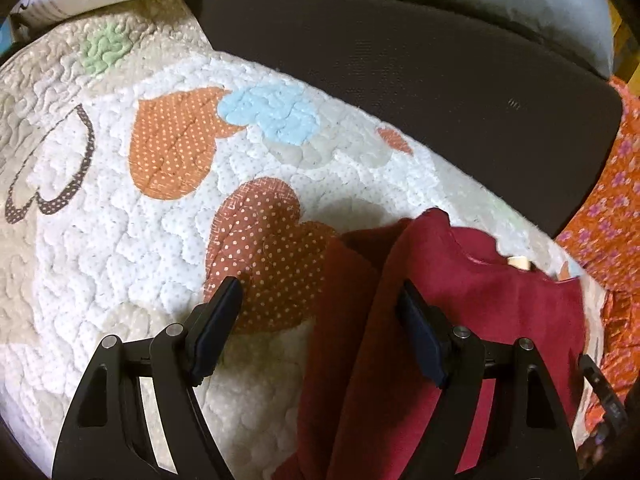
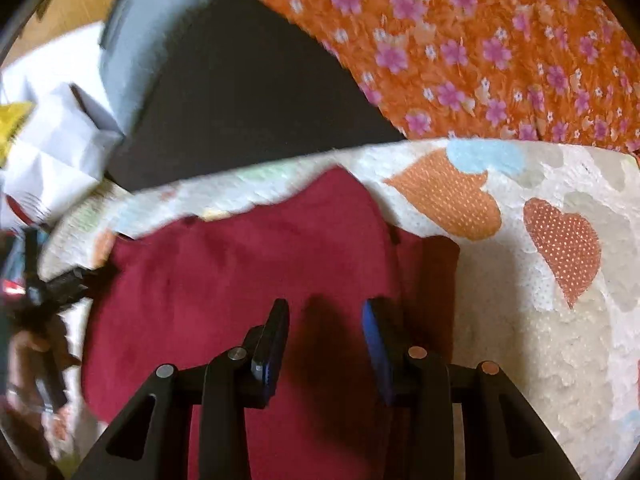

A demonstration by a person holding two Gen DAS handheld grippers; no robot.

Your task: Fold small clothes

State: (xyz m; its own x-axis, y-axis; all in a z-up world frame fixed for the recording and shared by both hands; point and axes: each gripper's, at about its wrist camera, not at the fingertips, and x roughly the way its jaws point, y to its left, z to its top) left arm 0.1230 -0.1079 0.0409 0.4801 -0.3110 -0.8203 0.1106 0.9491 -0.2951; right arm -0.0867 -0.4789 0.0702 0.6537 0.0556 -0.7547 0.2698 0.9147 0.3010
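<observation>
The left gripper (image 1: 320, 304) is hovering with fingers spread wide, the red garment (image 1: 460, 312) lying under its right finger. The right gripper (image 2: 325, 320) is hanging over the same garment on the quilt (image 2: 540, 360), fingers apart, gripping nothing.

The right gripper (image 2: 325, 312) hangs over a dark red garment (image 2: 240, 264), its jaws partly apart with only bare cloth showing between them and its shadow just ahead. The garment lies on a quilted blanket with heart patches (image 2: 520, 360) that spreads to the gripper's right. Farther ahead lie a dark cushion (image 2: 248, 92) and an orange floral fabric (image 2: 480, 40). The picture is blurred at the gripper's left.
</observation>
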